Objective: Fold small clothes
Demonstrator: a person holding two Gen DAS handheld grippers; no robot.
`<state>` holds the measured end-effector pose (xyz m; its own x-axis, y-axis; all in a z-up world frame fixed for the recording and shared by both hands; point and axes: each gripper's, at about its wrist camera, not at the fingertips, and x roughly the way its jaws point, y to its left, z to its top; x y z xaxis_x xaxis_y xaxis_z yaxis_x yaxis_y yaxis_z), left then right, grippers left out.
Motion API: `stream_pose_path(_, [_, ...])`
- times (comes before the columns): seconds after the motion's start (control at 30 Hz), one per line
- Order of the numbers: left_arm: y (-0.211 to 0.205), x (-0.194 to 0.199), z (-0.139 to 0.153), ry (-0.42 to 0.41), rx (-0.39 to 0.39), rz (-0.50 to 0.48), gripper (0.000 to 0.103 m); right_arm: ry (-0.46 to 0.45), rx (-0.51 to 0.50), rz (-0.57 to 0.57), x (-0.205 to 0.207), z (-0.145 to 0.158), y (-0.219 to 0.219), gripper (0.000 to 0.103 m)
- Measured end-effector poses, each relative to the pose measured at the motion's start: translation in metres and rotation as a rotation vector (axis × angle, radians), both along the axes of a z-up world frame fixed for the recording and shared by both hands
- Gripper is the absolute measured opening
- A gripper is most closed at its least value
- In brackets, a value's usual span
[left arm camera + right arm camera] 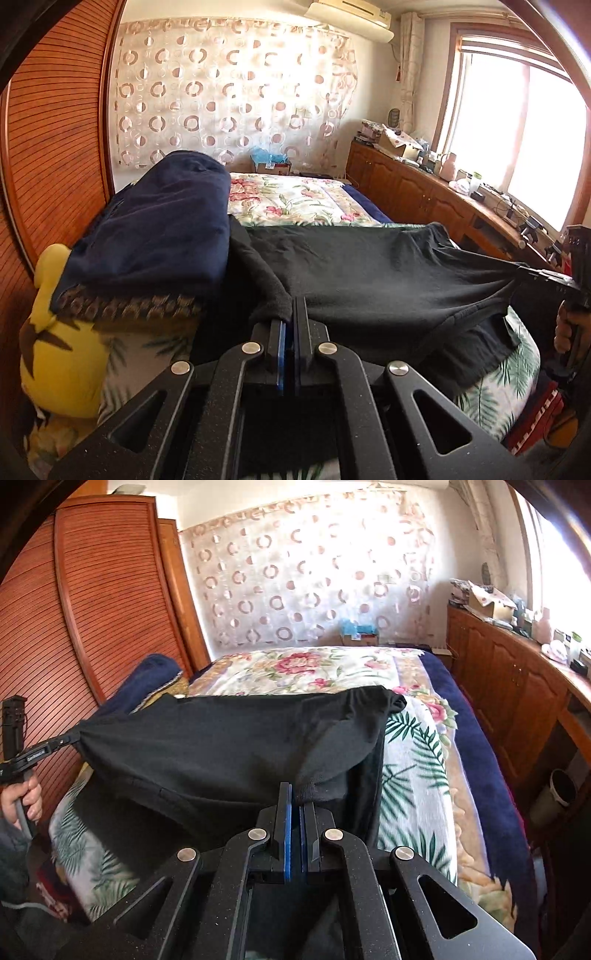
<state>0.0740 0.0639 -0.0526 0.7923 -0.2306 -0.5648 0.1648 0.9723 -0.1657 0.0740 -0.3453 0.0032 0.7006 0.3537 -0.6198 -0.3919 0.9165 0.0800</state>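
A black garment (369, 273) is stretched over the near end of the bed between my two grippers; it also shows in the right wrist view (221, 746). My left gripper (291, 314) is shut on its left corner. My right gripper (297, 794) is shut on its right corner. The right gripper also shows at the right edge of the left wrist view (521, 271), and the left gripper at the left of the right wrist view (72, 736). The garment's lower part hangs below the held edge toward the bed.
The bed has a floral and leaf-print cover (417, 738). A folded navy blanket (155, 229) and a yellow plush (59, 350) lie at the left. A wooden wardrobe (92, 609) stands left, and a wooden cabinet (509, 694) with clutter stands under the window at right.
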Motion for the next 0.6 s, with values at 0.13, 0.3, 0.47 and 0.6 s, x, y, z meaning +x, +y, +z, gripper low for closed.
stream_pose_path(0.13, [0.001, -0.015, -0.013, 0.042, 0.018, 0.002, 0.004, 0.019, -0.014, 0.026, -0.021, -0.002, -0.003, 0.003])
stream_pose_path(0.3, [-0.004, -0.012, -0.042, 0.127, 0.044, 0.024, 0.004, 0.103, -0.032, 0.006, -0.029, -0.030, -0.010, 0.003])
stream_pose_path(0.47, [-0.001, -0.013, -0.052, 0.150, 0.052, 0.020, 0.021, 0.140, -0.050, -0.023, -0.026, -0.047, -0.010, 0.014])
stream_pose_path(0.6, [-0.003, -0.015, -0.050, 0.136, 0.049, 0.014, 0.045, 0.096, -0.090, -0.061, -0.035, -0.035, -0.014, 0.032])
